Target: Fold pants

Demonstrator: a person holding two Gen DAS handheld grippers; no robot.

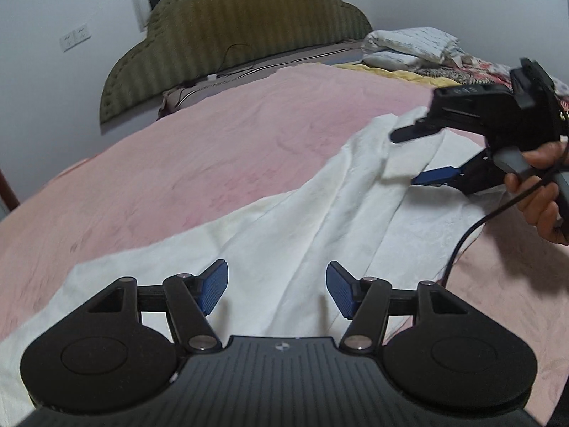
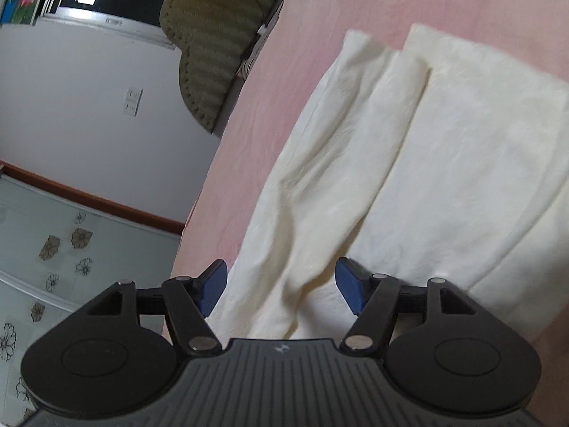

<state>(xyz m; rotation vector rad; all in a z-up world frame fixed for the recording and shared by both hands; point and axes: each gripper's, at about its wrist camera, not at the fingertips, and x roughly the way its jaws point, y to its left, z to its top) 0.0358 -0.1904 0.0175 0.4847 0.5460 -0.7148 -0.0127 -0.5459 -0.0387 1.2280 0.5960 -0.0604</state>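
On the pink bed [image 1: 177, 163] the white pants [image 1: 284, 235] lay lengthwise, legs roughly together, and both claws were released, left claw [image 1: 276, 290] hovering over one end and right claw [image 2: 281, 286] over the other, probably lining up a fold.

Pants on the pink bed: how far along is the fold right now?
Done: the white pants lie on the pink bedspread, one leg apparently laid partly over the other, with wrinkles left. In hand: nothing; the left gripper and right gripper are both open over the fabric, gripping none of it. Left: smoothing, then likely the crosswise folds, since the pants lie at full length.
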